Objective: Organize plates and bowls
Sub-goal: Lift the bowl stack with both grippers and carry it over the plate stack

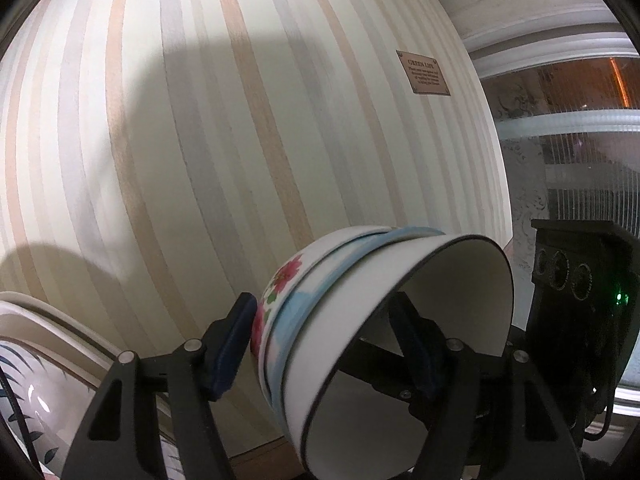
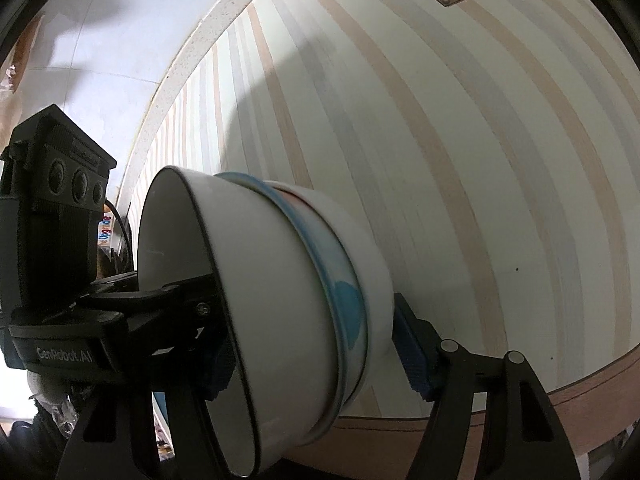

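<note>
While both claws clamp one tilted stack of three nested bowls (image 1: 360, 320) above the striped counter (image 1: 160, 160), left claw (image 1: 324, 344) at nine o'clock, right claw (image 2: 316, 344) at three, uneven pressure could slide a bowl free.

Two fisheye cameras, one on each hand-held gripper, look forward and steeply down along their fingers at a striped tabletop (image 1: 208, 152). The left wrist view faces the nested bowls (image 1: 360, 320) from very close, with the right gripper's housing (image 1: 580, 300) at its right edge. The right wrist view meets the same bowls (image 2: 280, 300) from the opposite side, the left gripper's housing (image 2: 56, 208) at its left edge. Both share the bowls, the tabletop and a small brown plaque (image 1: 423, 73).
</note>
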Action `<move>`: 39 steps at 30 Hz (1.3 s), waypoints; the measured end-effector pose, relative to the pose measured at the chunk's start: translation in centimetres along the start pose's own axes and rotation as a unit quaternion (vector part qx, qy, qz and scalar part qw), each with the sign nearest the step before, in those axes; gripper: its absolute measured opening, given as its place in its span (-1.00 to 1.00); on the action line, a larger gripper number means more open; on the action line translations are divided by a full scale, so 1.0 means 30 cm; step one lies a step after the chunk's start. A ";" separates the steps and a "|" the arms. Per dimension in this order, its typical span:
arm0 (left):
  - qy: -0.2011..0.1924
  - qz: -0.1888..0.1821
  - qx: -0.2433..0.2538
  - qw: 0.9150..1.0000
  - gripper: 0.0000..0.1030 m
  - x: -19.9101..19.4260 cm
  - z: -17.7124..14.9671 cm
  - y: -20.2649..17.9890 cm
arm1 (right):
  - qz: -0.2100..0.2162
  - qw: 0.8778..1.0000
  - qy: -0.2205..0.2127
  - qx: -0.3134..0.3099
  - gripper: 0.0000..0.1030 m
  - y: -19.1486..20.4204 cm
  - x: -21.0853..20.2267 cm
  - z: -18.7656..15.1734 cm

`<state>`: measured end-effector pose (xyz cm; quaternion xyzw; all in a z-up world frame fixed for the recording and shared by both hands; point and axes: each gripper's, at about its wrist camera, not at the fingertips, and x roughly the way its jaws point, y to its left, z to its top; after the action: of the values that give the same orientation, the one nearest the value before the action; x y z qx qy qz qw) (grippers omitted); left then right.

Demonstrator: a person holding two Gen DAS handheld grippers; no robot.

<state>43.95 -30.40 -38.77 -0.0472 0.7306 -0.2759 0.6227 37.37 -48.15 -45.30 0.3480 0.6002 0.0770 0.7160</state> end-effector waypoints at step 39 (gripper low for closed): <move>-0.110 0.054 -0.168 0.978 0.29 -0.461 -0.259 0.352 | 0.055 0.980 0.139 -0.128 0.29 0.565 0.186 -0.048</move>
<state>42.61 -13.12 -30.86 -0.1415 0.6953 -0.1082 0.6963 42.77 -31.98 -39.82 0.2719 0.6590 0.2401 0.6589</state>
